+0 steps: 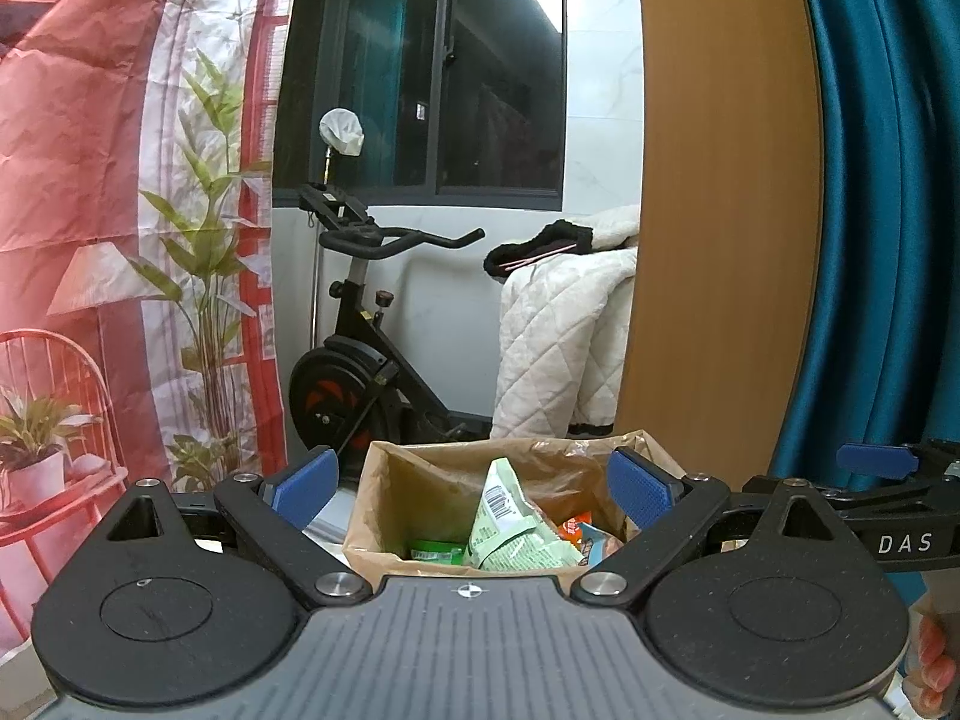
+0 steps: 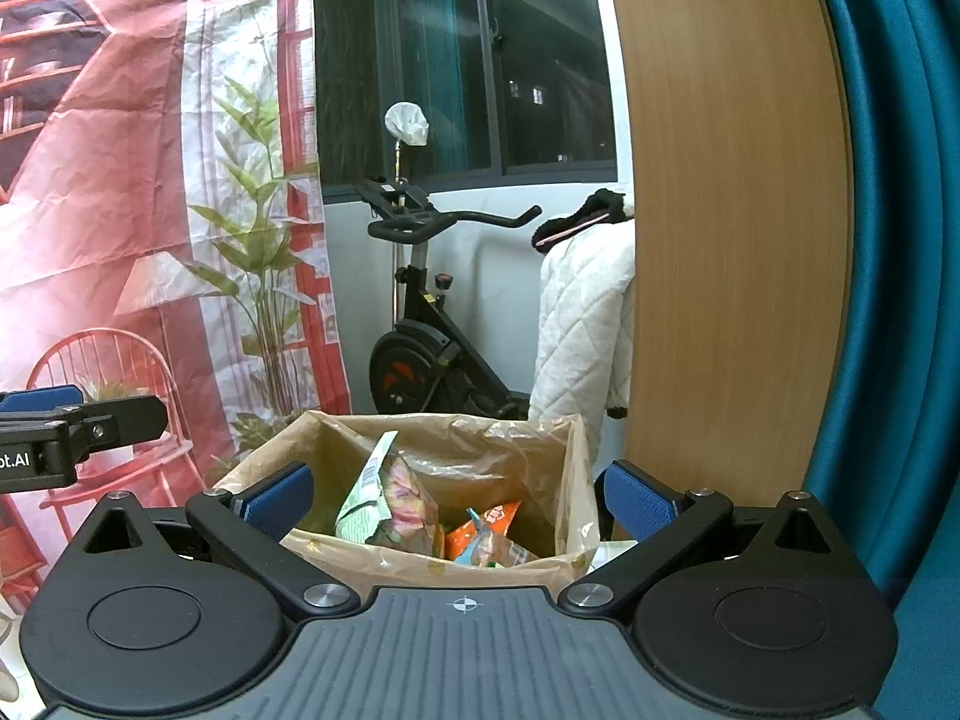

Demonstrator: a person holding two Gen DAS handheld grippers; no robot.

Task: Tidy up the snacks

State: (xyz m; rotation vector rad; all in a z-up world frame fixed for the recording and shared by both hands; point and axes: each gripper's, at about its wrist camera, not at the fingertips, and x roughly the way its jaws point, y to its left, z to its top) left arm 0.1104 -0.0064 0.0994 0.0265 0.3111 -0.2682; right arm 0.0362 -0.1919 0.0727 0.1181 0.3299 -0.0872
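Your left gripper (image 1: 471, 489) and your right gripper (image 2: 456, 495) both have the jaws wide apart and hold nothing. They point side by side at the open brown paper bag (image 2: 336, 438). Inside it stands the pale green snack packet (image 1: 510, 525), tilted, beside the orange snack packet (image 2: 489, 525). A black exercise bike (image 1: 360, 360) stands behind.

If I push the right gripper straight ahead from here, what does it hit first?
Probably the brown paper bag: the open right gripper points at its mouth, so the near rim or the pale green snack packet sticking up inside comes first. Depth is hard to judge.
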